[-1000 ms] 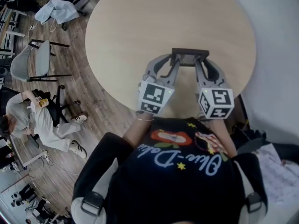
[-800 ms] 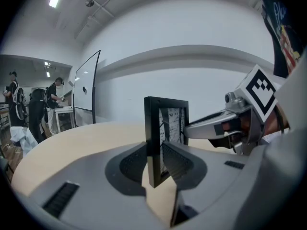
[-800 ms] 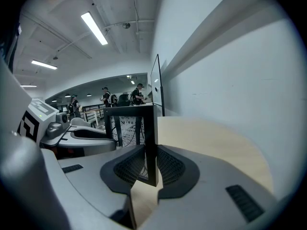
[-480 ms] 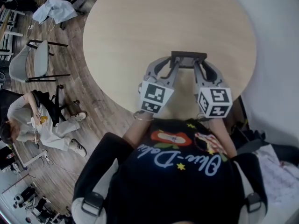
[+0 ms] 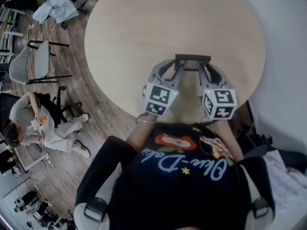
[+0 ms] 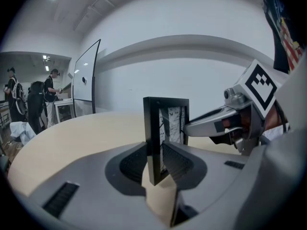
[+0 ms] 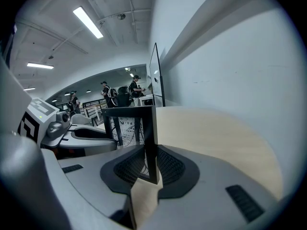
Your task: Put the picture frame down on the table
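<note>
A small black picture frame (image 5: 192, 60) stands upright over the near part of the round wooden table (image 5: 144, 28), held from both sides. My left gripper (image 5: 179, 69) is shut on its left edge, and my right gripper (image 5: 203, 70) is shut on its right edge. In the left gripper view the frame (image 6: 165, 128) shows a black-and-white print, with the pads (image 6: 177, 161) clamped on its dark side bar. In the right gripper view the frame (image 7: 149, 133) is seen edge-on between the ribbed pads (image 7: 169, 166). Its lower edge is close to the tabletop; I cannot tell whether it touches.
The table's near rim (image 5: 124, 111) lies just under my hands. On the wooden floor to the left stand a grey chair (image 5: 33, 63) and a seated person (image 5: 33, 123). A white wall (image 5: 283, 56) runs along the right side of the table.
Both grippers and the frame have drifted slightly toward me. Both grips are unchanged.
</note>
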Action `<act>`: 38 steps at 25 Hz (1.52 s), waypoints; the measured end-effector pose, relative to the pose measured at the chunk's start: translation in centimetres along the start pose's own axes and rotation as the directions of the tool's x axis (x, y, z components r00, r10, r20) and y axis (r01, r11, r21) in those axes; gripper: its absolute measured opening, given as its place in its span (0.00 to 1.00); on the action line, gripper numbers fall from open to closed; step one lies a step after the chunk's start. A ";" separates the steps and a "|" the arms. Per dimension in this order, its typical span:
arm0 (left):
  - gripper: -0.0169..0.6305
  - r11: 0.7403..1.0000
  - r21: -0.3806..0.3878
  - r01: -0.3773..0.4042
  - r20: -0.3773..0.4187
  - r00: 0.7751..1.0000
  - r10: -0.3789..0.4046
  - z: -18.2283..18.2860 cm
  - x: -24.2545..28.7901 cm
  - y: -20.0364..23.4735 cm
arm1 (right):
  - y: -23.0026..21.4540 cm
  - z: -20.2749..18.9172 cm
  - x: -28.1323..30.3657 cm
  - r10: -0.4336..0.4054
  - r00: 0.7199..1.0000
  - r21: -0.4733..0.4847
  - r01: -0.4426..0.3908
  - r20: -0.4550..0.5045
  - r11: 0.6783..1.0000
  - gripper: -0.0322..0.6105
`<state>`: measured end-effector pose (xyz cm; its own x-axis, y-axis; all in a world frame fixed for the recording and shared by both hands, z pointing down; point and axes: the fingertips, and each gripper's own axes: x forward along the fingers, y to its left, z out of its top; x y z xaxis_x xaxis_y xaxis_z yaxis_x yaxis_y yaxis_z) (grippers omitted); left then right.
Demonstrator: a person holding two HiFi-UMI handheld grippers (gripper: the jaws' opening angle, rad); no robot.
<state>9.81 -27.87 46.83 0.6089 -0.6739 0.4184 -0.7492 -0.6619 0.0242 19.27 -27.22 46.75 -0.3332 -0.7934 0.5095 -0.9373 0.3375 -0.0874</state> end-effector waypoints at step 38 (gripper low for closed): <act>0.18 0.993 -0.115 0.041 -0.105 0.993 -0.053 -3.2 5.0 3.3 | -1.8 -1.2 6.5 -0.008 0.995 -0.021 0.006 -0.098 1.000 0.17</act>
<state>9.60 -32.39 51.89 0.6169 -0.5995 0.5099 -0.7487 -0.6467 0.1456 18.88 -32.32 51.26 -0.3140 -0.7427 0.5914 -0.9369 0.3434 -0.0661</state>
